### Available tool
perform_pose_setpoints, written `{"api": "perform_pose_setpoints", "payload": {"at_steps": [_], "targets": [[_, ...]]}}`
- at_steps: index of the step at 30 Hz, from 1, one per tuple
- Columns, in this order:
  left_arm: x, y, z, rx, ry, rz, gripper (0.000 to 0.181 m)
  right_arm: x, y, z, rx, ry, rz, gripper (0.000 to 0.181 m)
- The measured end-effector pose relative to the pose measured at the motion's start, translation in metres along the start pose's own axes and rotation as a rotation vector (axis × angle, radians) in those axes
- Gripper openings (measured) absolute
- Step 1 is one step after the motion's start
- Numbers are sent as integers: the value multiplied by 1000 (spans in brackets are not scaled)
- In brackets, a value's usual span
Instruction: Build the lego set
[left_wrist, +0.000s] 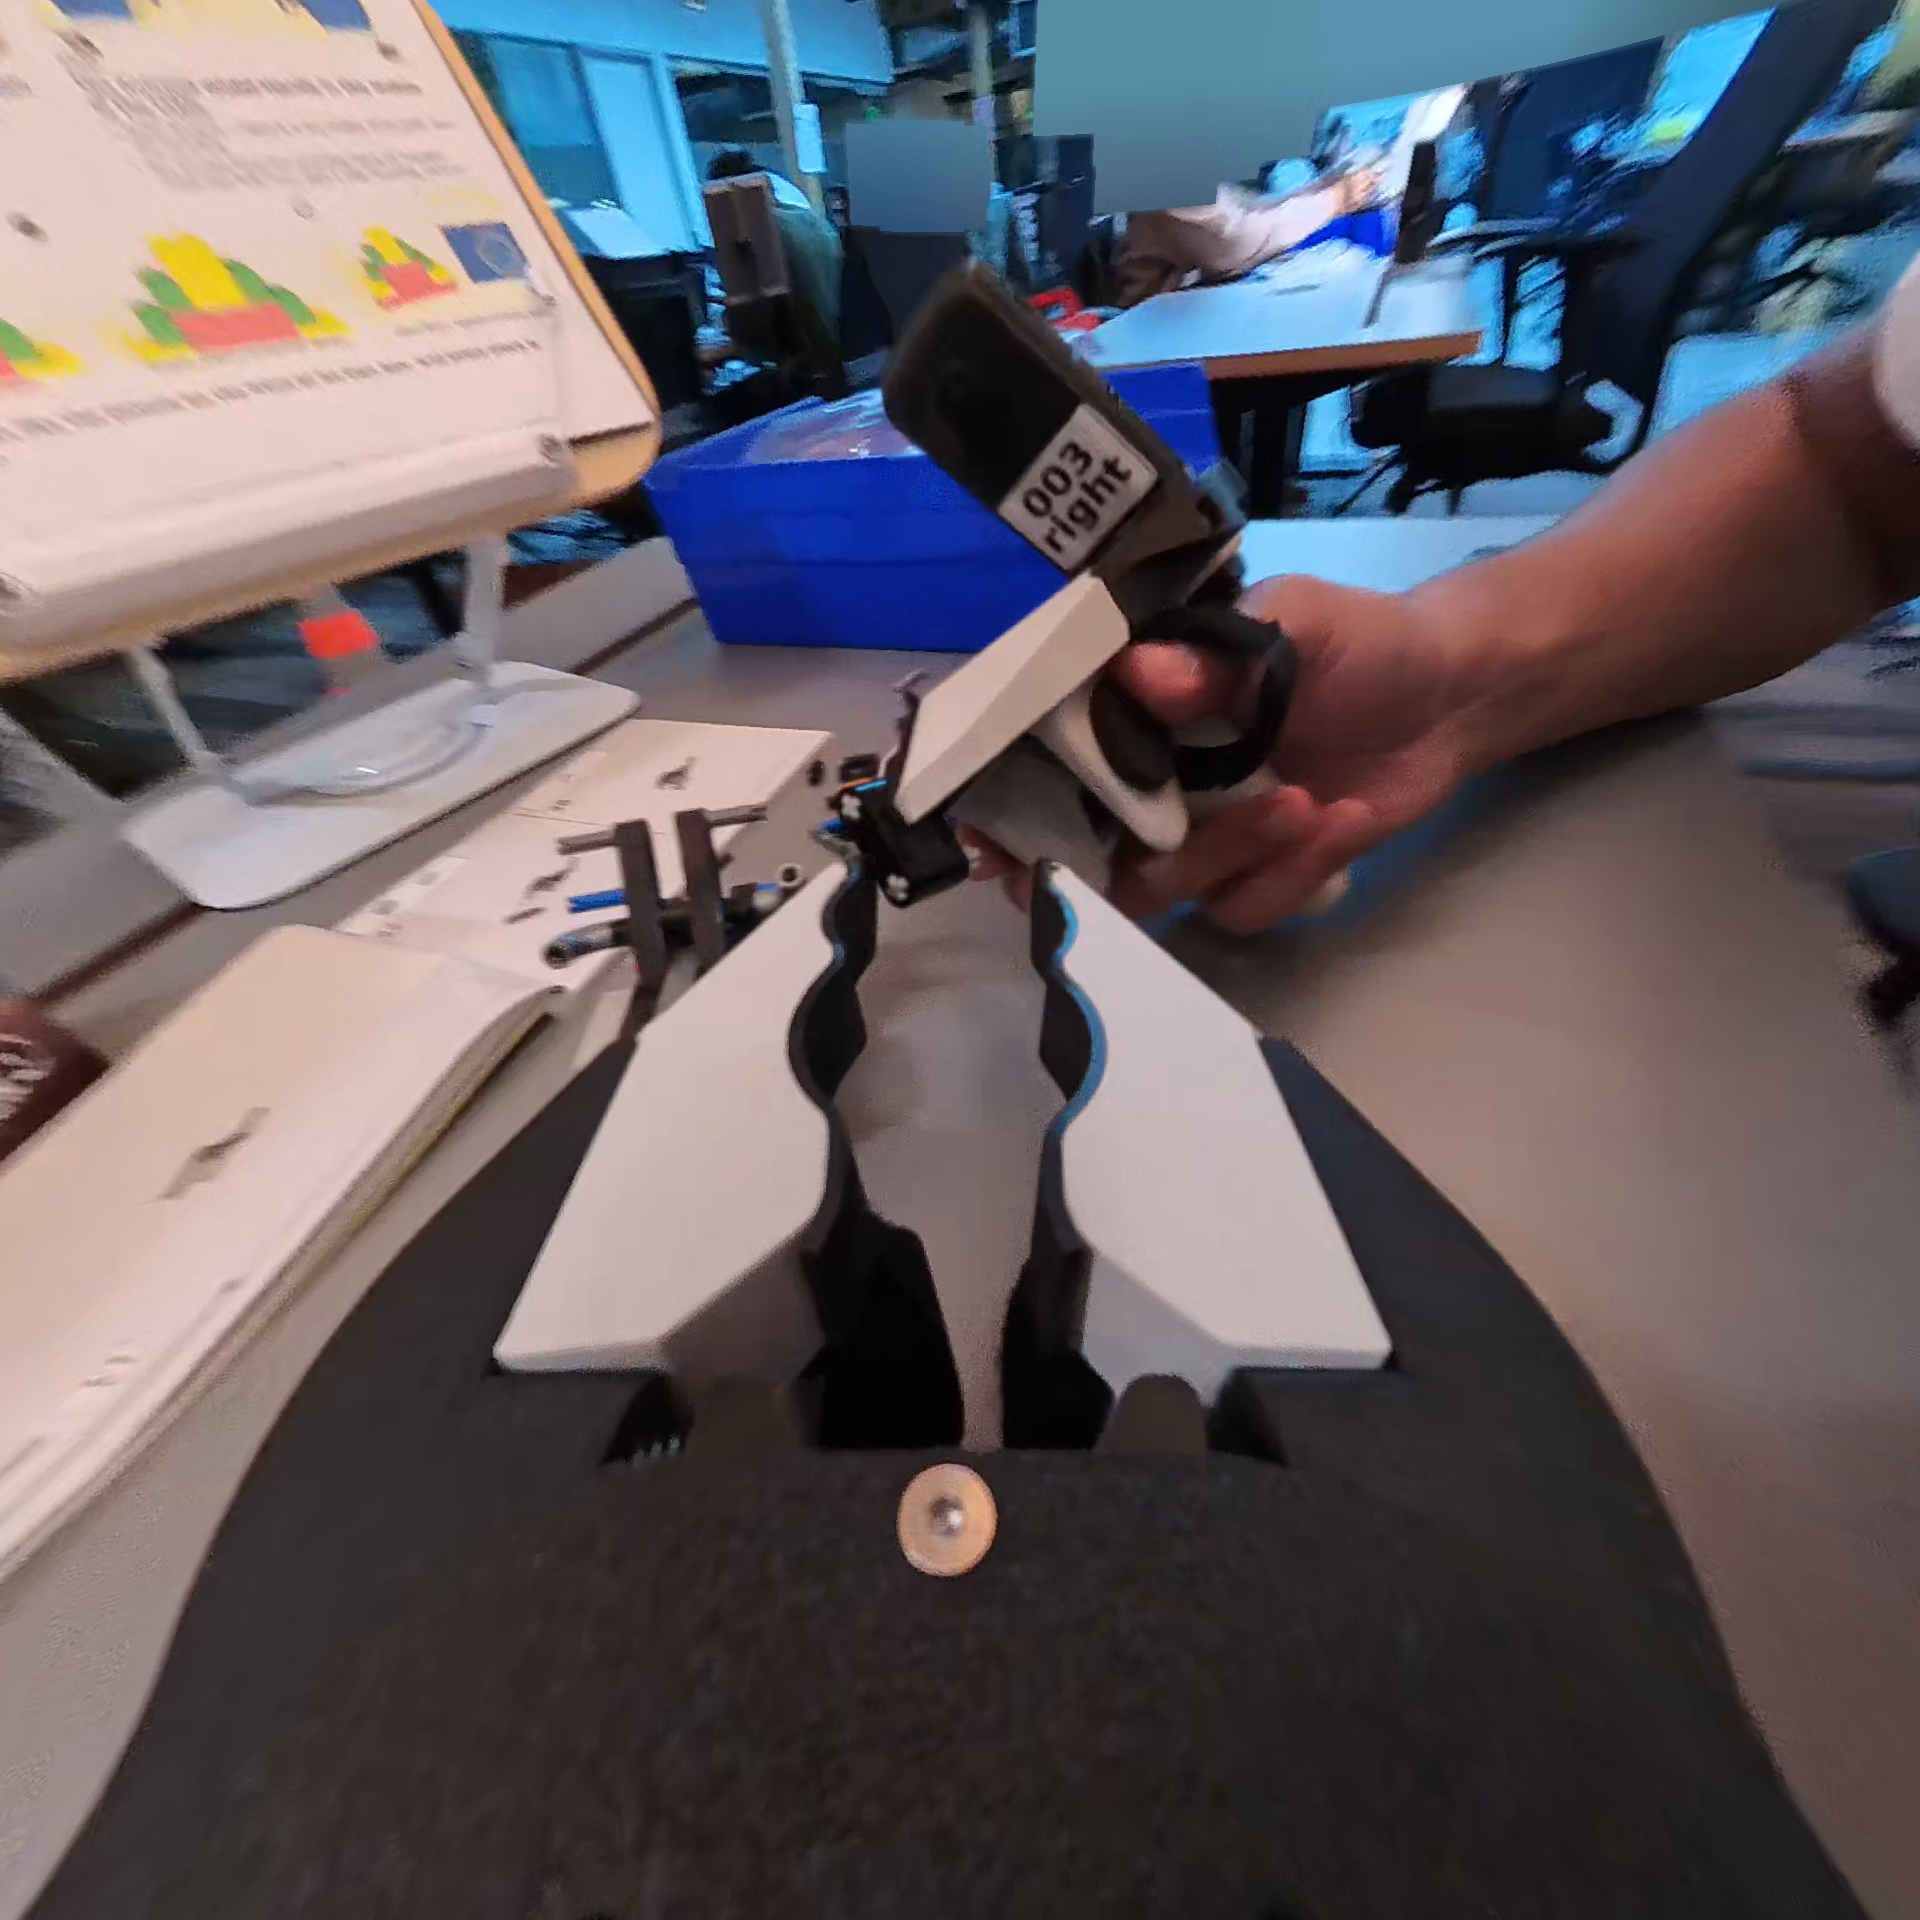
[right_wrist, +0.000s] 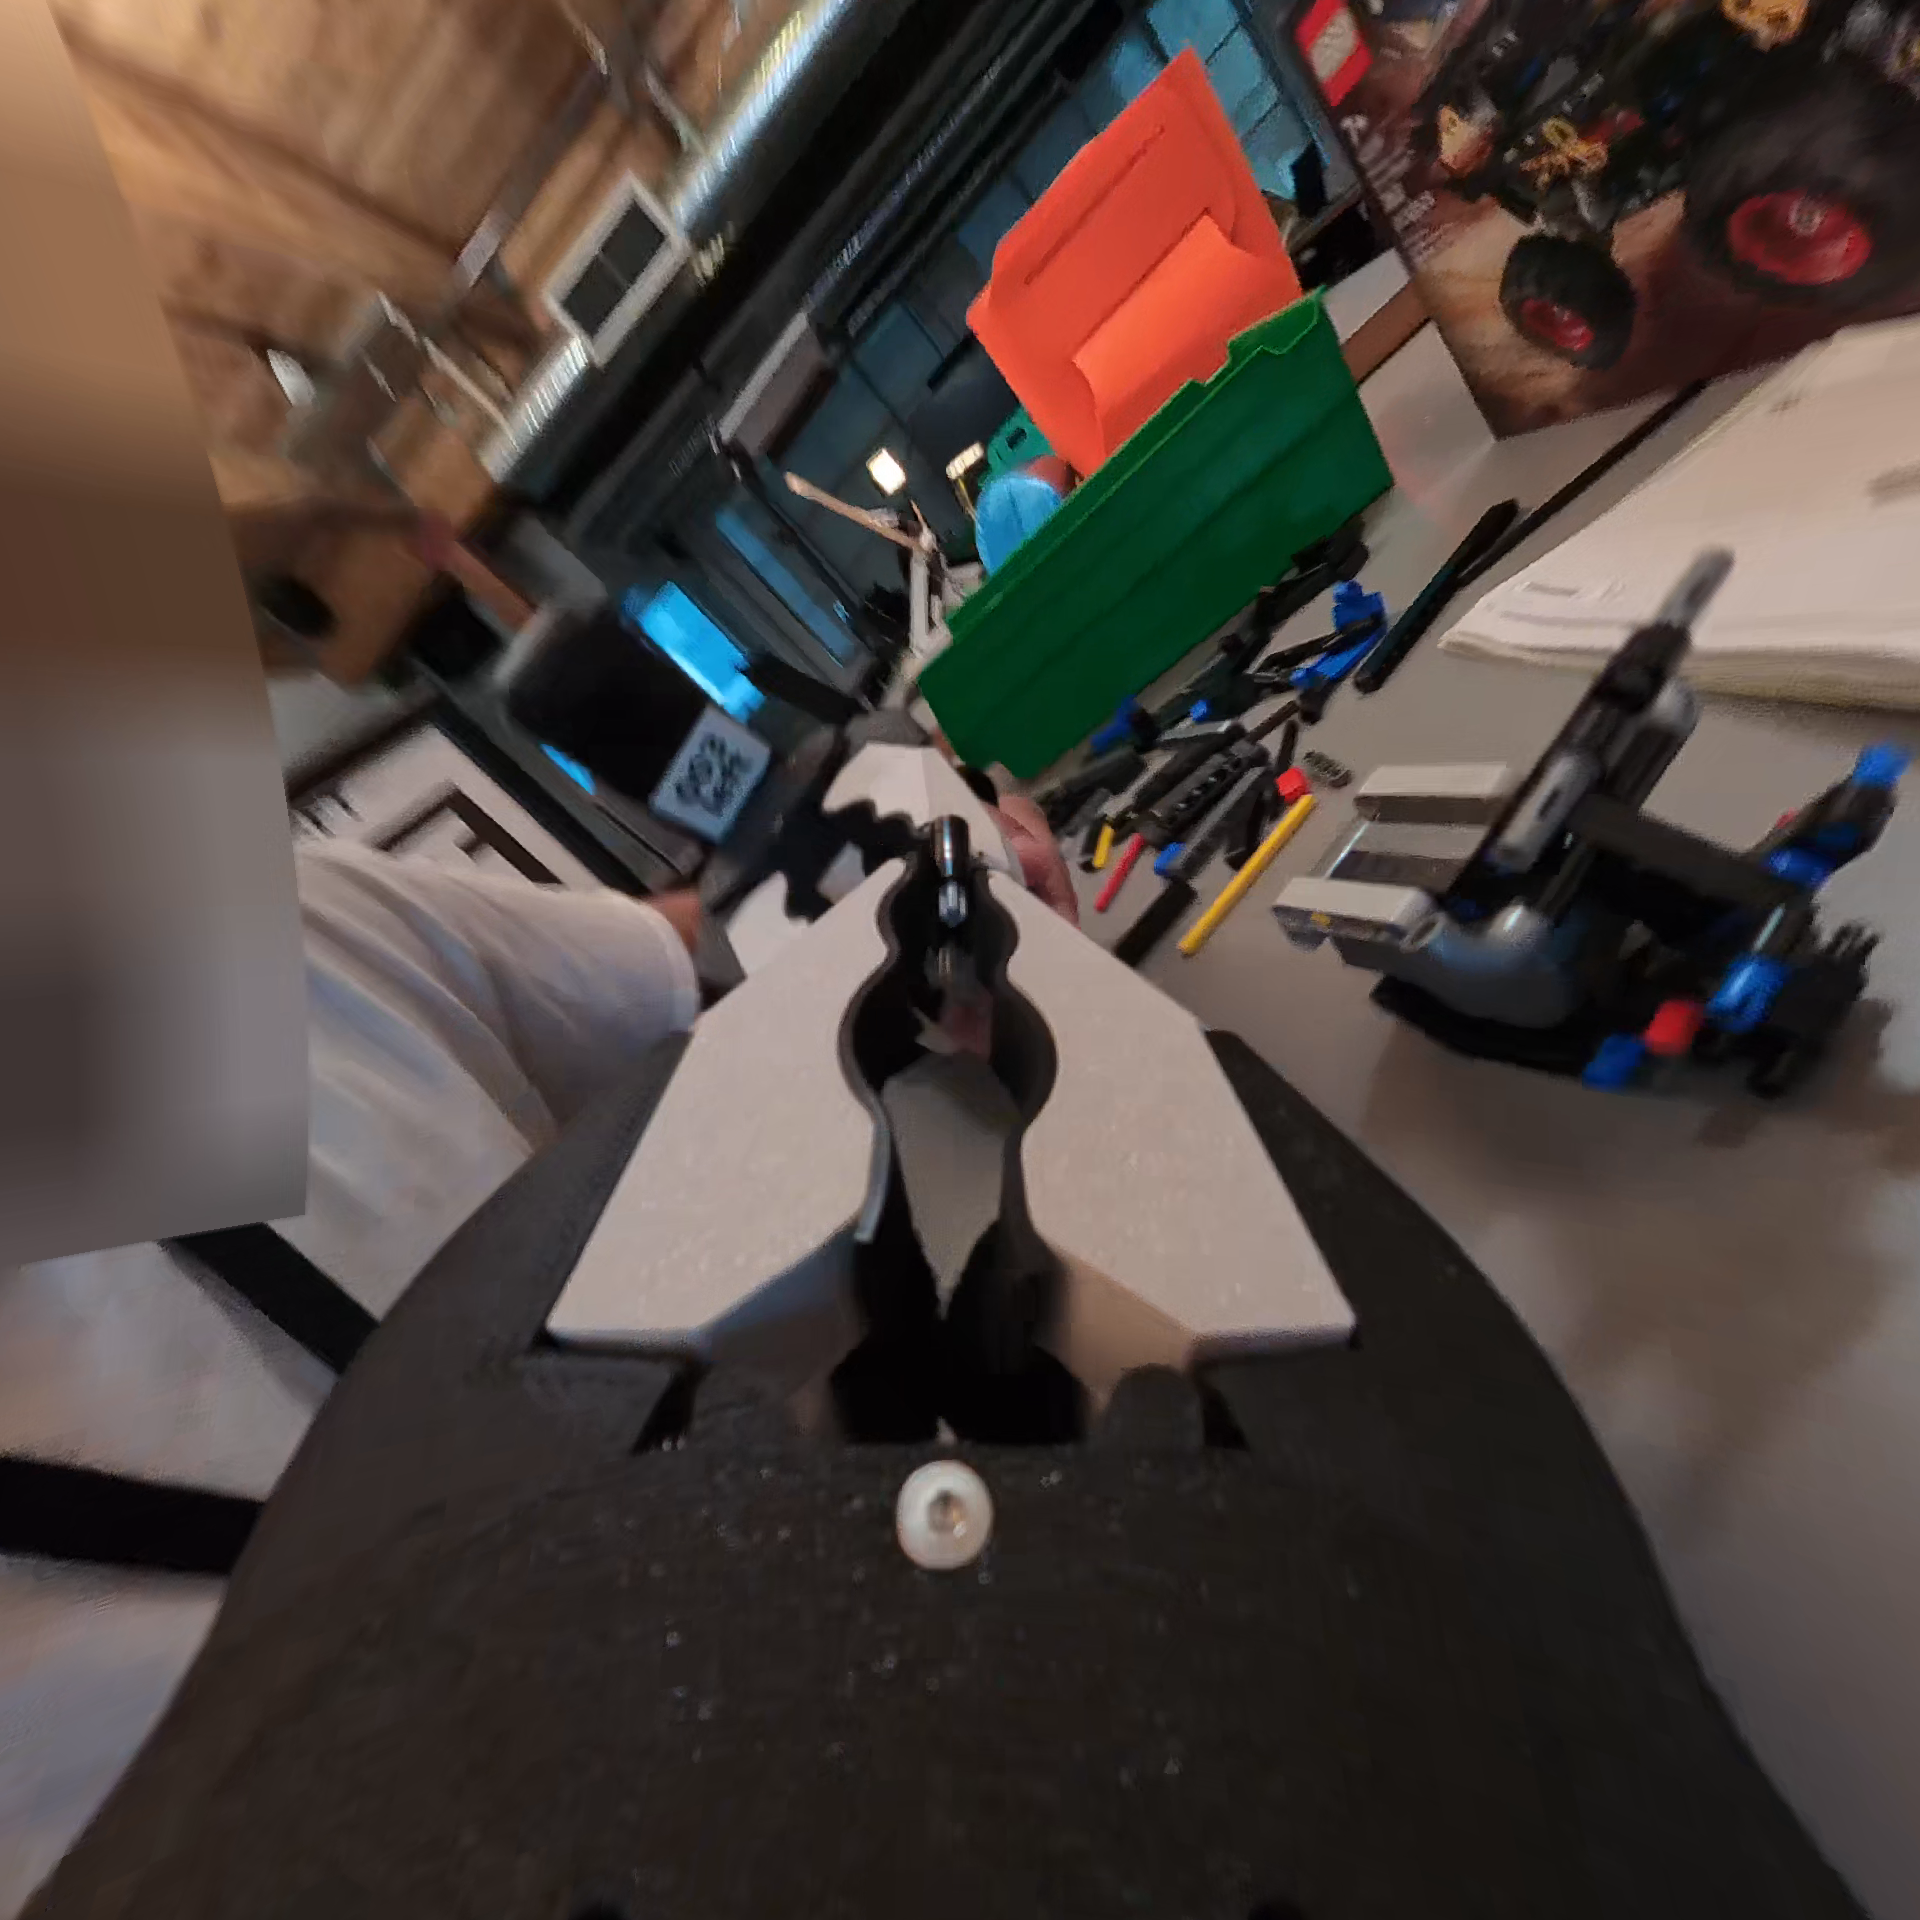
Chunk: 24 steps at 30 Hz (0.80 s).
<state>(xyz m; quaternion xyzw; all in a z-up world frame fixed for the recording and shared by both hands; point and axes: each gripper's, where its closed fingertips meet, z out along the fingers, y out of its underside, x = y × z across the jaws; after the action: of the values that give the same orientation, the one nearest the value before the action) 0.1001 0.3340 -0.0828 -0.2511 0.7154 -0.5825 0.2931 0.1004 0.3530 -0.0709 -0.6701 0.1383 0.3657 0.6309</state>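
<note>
Instruction booklet cut off at left edge.

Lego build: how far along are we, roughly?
Early to middle, I'd judge. Done: a partial black-and-grey assembly with blue pins stands on the table. In hand: the right gripper is shut on a small black piece, raised off the table; the left gripper is open and empty just below it. Left: a pile of loose parts lies by the green bin.
</note>
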Motion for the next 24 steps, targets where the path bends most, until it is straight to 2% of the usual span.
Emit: {"api": "perform_pose_setpoints", "payload": {"at_steps": [3,9,14,24], "targets": [[2,-5,-3,38,96,-115,14,-8,3,-1,-62,10,-199,6],[8,-9,-5,61,189,-197,7,-15,5,-2,-111,59,-423,8],[0,-11,-9,84,226,-308,5,-10,4,-5,-157,101,-469,13],[-24,-12,-13,132,216,-491,5,-3,2,-7,-158,114,-410,13]]}}
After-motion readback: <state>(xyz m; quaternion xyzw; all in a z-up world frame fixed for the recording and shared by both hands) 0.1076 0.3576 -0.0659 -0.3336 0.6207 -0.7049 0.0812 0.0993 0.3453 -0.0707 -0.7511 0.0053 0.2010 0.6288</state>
